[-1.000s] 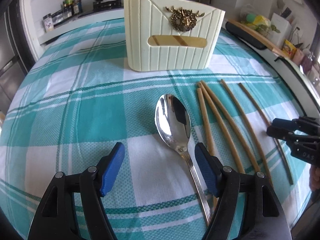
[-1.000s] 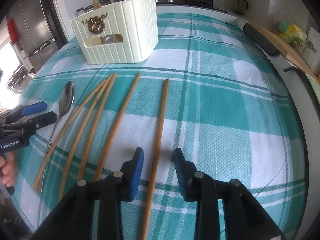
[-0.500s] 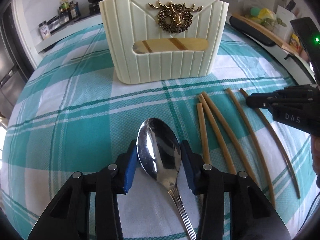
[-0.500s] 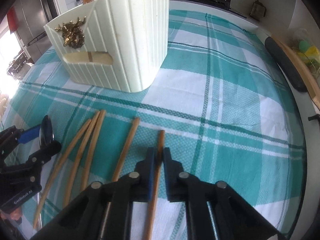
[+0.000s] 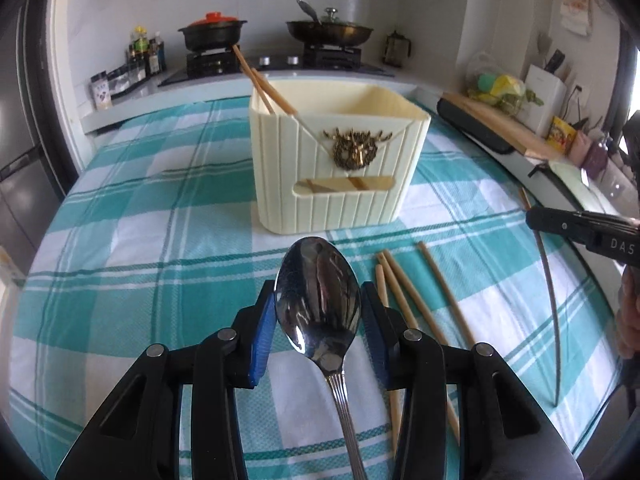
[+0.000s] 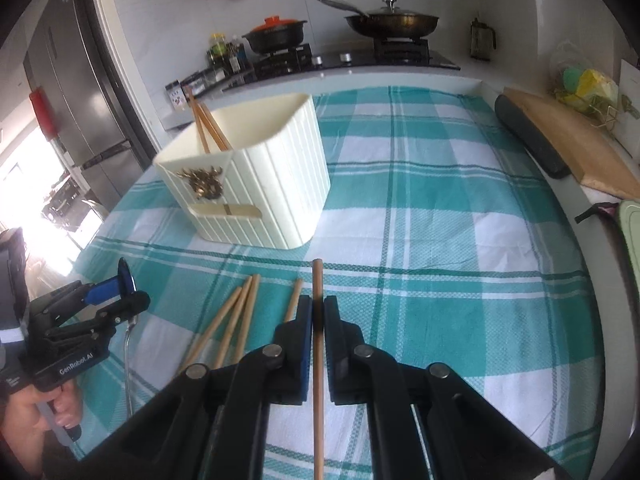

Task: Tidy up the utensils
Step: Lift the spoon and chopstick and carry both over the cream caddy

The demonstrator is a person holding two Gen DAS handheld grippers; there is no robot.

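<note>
My left gripper (image 5: pixel 318 312) is shut on the bowl of a silver spoon (image 5: pixel 318 300) and holds it lifted above the cloth, in front of the cream utensil holder (image 5: pixel 340 160). My right gripper (image 6: pixel 318 316) is shut on one wooden chopstick (image 6: pixel 318 280), raised off the table. Three more chopsticks (image 5: pixel 404 296) lie on the checked cloth to the right of the spoon; they also show in the right wrist view (image 6: pixel 236 320). Two chopsticks (image 5: pixel 260 80) stand in the holder's back left corner. The holder also shows in the right wrist view (image 6: pixel 256 184).
A teal checked tablecloth (image 5: pixel 140 220) covers the table. A wooden cutting board (image 6: pixel 576 148) and a dark roll (image 6: pixel 528 136) lie along the right edge. A stove with pots (image 5: pixel 272 36) and bottles (image 5: pixel 144 52) stands behind the table.
Both grippers have risen from the cloth, the left with the spoon and the right with the chopstick. The holder now looks lower and farther in both views.
</note>
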